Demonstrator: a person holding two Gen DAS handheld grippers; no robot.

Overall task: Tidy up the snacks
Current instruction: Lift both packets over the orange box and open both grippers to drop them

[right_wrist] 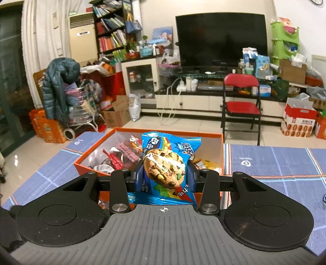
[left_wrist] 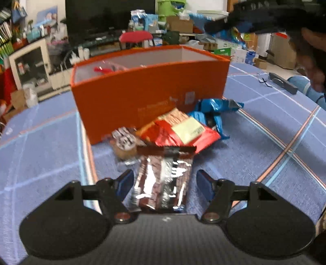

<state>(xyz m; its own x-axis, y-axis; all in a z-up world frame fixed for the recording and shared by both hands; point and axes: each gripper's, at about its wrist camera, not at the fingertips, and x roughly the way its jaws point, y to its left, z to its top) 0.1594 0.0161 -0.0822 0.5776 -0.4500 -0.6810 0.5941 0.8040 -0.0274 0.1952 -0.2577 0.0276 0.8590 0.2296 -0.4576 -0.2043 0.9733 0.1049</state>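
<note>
Right gripper [right_wrist: 164,173] clamping blue cookie pack [right_wrist: 167,163], hovering over orange box [right_wrist: 120,130] — releasing only once well inside rim; left gripper [left_wrist: 163,179] standing apart, straddling brown wrapper [left_wrist: 163,181] on cloth — pads not pressing; centring before closing.

The blurred print on the orange cardboard box [left_wrist: 150,89] cannot be read — nor the pale label on the red snack packet [left_wrist: 177,132]. A blurred dark shape [left_wrist: 264,16] is cropped top right.
</note>
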